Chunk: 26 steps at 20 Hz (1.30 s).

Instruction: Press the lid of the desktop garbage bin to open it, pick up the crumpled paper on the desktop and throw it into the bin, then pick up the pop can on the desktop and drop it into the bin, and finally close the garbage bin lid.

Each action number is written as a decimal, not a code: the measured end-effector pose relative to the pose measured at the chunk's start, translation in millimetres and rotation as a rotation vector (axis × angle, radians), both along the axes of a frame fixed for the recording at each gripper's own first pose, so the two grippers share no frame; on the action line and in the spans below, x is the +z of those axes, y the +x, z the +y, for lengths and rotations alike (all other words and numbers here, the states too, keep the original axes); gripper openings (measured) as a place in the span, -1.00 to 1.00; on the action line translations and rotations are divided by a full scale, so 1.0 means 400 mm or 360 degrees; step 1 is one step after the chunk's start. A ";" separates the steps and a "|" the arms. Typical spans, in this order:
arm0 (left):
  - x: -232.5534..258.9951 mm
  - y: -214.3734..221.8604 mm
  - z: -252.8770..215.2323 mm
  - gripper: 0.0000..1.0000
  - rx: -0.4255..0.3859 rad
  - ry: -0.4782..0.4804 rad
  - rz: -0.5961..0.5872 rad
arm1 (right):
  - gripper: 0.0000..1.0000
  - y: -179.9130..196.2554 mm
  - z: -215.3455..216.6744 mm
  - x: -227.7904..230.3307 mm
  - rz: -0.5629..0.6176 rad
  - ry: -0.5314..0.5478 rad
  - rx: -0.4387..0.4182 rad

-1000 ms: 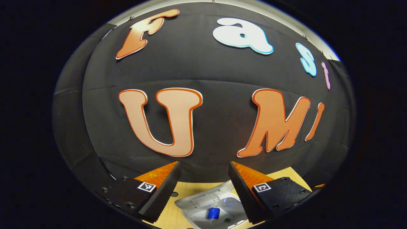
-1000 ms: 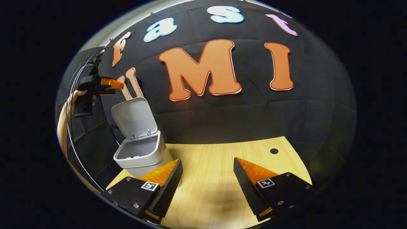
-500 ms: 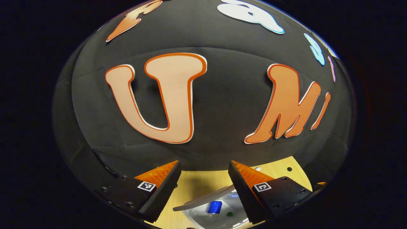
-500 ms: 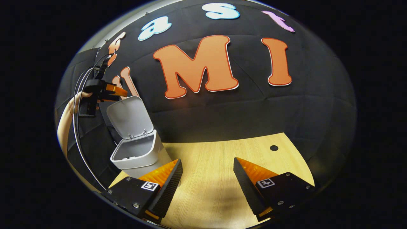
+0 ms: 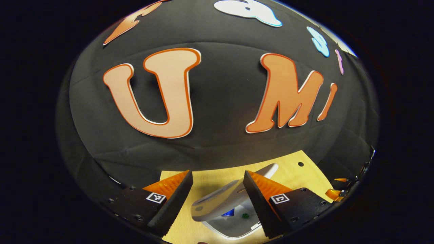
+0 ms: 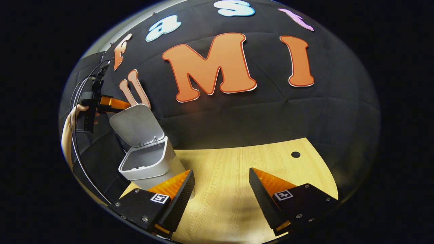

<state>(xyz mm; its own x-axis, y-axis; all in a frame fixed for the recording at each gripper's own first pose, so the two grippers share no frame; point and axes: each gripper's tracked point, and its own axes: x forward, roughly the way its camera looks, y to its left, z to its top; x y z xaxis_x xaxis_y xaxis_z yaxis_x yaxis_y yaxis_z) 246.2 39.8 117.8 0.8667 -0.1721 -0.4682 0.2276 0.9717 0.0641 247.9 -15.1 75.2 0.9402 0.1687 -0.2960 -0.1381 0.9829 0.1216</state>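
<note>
The white desktop bin [image 6: 149,162] stands at the table's left, its lid [image 6: 134,125] hinged up and tilted forward over the opening. My left gripper [image 6: 112,103], held by a hand [image 6: 73,115], is open, its fingertips against the lid's upper back edge. In the left gripper view the lid [image 5: 220,201] lies just below the open left gripper [image 5: 217,176], half covering the bin's rim [image 5: 237,232]. A blue pop can [image 5: 230,212] peeks out inside the bin. My right gripper [image 6: 220,189] hangs open and holds nothing, above the wooden table [image 6: 237,162].
A small dark hole [image 6: 295,154] marks the table's far right. Black cables [image 6: 76,149] loop down from the left gripper, left of the bin. The black booth wall rises right behind the table. Bare tabletop spreads to the right of the bin.
The left gripper came down behind the lid, and the lid has swung from nearly upright to leaning forward over the bin, covering most of the can. The right gripper barely moved.
</note>
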 end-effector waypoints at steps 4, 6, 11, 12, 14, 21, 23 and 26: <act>-0.070 -0.077 -0.051 0.92 -0.0062 -0.0002 0.0043 | 0.92 -0.002 0.009 -0.005 0.0009 0.0005 0.0037; -0.118 -0.106 -0.067 0.92 -0.0093 0.0029 0.0075 | 0.92 -0.003 0.012 -0.007 0.0019 0.0011 0.0047; -0.226 -0.150 -0.090 0.92 -0.0072 -0.0023 0.0159 | 0.92 -0.008 0.016 -0.010 0.0030 0.0020 0.0070; -0.245 -0.162 -0.086 0.92 -0.0063 -0.0031 0.0170 | 0.92 -0.008 0.017 -0.011 0.0033 0.0026 0.0075; -0.282 -0.164 -0.084 0.95 -0.0042 -0.0034 0.0162 | 0.92 -0.011 0.026 -0.015 0.0053 0.0073 0.0098; -0.387 -0.220 -0.098 0.95 -0.0013 -0.0077 0.0185 | 0.92 -0.019 0.034 -0.026 0.0102 0.0118 0.0093; -0.435 -0.238 -0.104 0.95 -0.0024 -0.0048 0.0254 | 0.92 -0.023 0.036 -0.028 0.0111 0.0130 0.0102; -0.447 -0.229 -0.122 0.96 -0.0055 0.0002 0.0231 | 0.92 -0.026 0.033 -0.031 0.0128 0.0130 0.0105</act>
<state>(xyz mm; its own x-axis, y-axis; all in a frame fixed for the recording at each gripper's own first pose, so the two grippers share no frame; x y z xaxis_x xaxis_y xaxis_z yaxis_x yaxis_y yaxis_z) 154.8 -9.1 -61.0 0.7835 -0.1999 -0.5883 0.2678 0.9630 0.0294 237.4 -1.9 62.7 0.8999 0.2562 -0.3528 -0.1889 0.9584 0.2141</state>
